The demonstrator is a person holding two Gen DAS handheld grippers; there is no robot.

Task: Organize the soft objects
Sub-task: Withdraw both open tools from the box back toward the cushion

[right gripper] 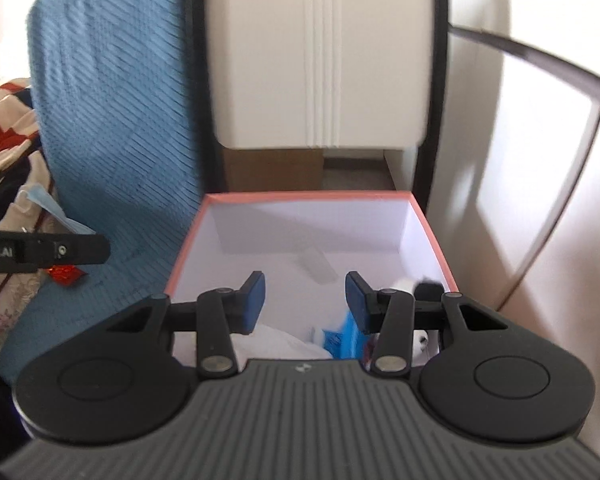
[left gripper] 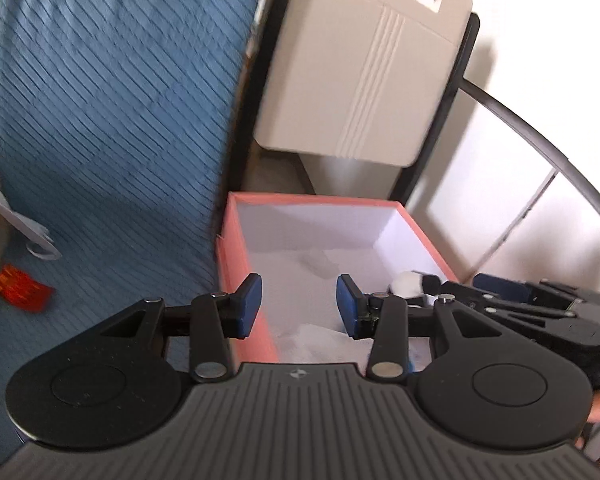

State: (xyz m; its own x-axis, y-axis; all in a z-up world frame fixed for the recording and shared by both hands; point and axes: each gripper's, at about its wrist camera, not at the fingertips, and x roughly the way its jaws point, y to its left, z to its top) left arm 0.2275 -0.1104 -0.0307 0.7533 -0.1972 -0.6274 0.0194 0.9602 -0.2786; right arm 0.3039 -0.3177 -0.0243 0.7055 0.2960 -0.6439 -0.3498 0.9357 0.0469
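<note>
A pink box (left gripper: 236,256) with a white inside stands beside the bed; it also shows in the right wrist view (right gripper: 188,248). Inside it lie a white cloth (right gripper: 284,344), a blue packet (right gripper: 342,338) and a white and black plush toy (left gripper: 410,284), partly hidden behind the fingers. My left gripper (left gripper: 299,306) is open and empty above the box's near left side. My right gripper (right gripper: 305,304) is open and empty above the box's near edge. The right gripper also shows in the left wrist view (left gripper: 540,304) at the right.
A blue quilted bed cover (left gripper: 108,120) fills the left. On it lie a red packet (left gripper: 20,286), a face mask (right gripper: 50,204) and patterned clothes (right gripper: 8,120). A beige plastic bin (left gripper: 360,72) in a black frame stands behind the box. A white wall is at right.
</note>
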